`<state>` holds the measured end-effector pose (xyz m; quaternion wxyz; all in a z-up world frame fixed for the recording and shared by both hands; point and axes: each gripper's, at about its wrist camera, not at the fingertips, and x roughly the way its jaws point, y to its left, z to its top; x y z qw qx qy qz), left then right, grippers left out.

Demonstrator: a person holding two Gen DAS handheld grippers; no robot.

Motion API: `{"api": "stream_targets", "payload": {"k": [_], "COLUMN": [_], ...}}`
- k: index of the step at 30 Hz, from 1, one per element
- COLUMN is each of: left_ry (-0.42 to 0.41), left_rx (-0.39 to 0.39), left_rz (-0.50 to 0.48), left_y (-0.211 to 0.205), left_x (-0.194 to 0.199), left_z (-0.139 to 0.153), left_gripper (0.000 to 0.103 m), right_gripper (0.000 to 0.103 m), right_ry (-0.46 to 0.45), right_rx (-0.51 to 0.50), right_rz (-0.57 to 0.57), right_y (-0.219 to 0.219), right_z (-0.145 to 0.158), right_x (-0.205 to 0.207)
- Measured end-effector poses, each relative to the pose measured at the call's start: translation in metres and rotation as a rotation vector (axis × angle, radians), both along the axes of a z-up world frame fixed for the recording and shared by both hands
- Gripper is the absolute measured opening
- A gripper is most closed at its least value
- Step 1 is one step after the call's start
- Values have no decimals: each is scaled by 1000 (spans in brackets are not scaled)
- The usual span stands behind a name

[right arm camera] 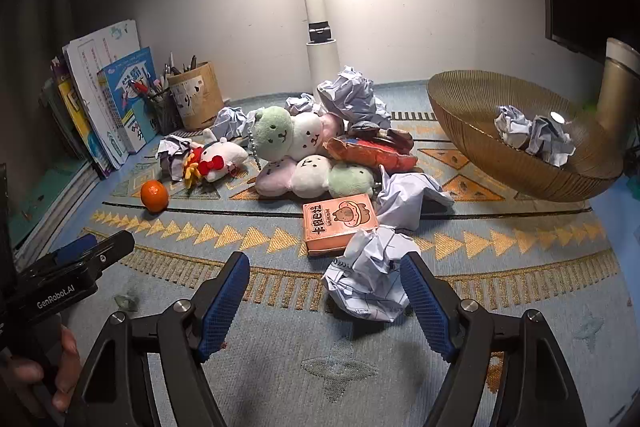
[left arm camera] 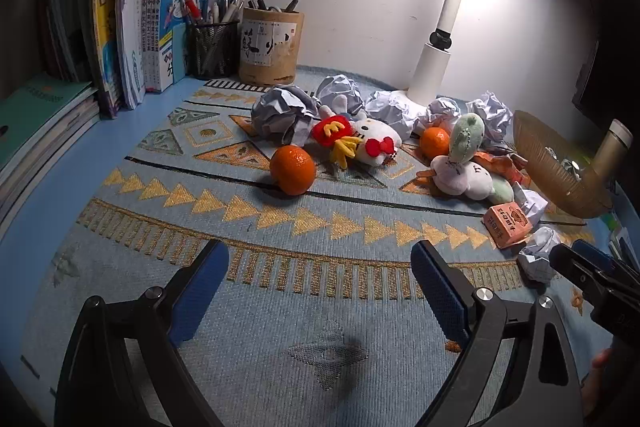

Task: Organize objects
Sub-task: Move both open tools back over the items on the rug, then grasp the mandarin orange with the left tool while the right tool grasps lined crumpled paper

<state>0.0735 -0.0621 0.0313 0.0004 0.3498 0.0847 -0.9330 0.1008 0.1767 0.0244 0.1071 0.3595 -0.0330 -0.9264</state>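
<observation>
My left gripper (left arm camera: 320, 259) is open and empty above the patterned mat, well short of an orange (left arm camera: 293, 169). My right gripper (right arm camera: 325, 269) is open; a crumpled paper ball (right arm camera: 370, 273) lies between its fingertips, close to the right finger, not clamped. Behind it lie an orange card box (right arm camera: 340, 223), another paper ball (right arm camera: 408, 195), plush toys (right arm camera: 312, 175), a Hello Kitty plush (right arm camera: 220, 157) and an orange (right arm camera: 154, 195). A gold wire bowl (right arm camera: 460, 123) at the right holds two paper balls (right arm camera: 532, 133).
Books (left arm camera: 132, 27), a mesh pen cup (left arm camera: 212, 47) and a bamboo holder (left arm camera: 270, 45) stand at the back left. A white lamp post (left arm camera: 438, 47) rises at the back, with paper balls (left arm camera: 284, 109) around it. A metal bottle (right arm camera: 622, 87) stands behind the bowl.
</observation>
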Motion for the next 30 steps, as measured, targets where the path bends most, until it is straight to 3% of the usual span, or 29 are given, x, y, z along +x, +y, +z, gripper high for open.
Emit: {"api": "stream_targets", "payload": {"k": [2,6,11,15,19,22,24,26,30], "left_ry": [-27,-74,-163,-181,-145,-145,-163,-165,-155], "left_rx": [8,-81,-124,-47,-60,-70,-67,-79,-59], "left_rz": [-34,-84,-117,-120,-119,-140,-153,-153,-166], "left_y": [-3,-9,-18,-29,-26,-18,-14,-12,-6], "left_x": [-9,-42,-83,-97,-102,-108,-110,-109,-97], "left_z": [2,9,-6,-15,-10,-8,-10,-12,-7], "left_gripper": [92,92,92,91,89,68,47,36,34], "right_gripper": [76,76,76,76,76,75,61,60,59], "right_ry": [-22,-47,-136,-193,-209,-214,-204,-194,-157], "right_rx": [39,98,126,118,119,104,97,89,68], "right_rz": [22,27,38,41,36,47,56,58,57], "right_y": [7,14,9,8,9,10,10,12,15], "right_z": [-1,-5,-21,-32,-35,-35,-34,-32,-25], "right_x": [0,1,-19,-33,-44,-47,-45,-42,-33]}}
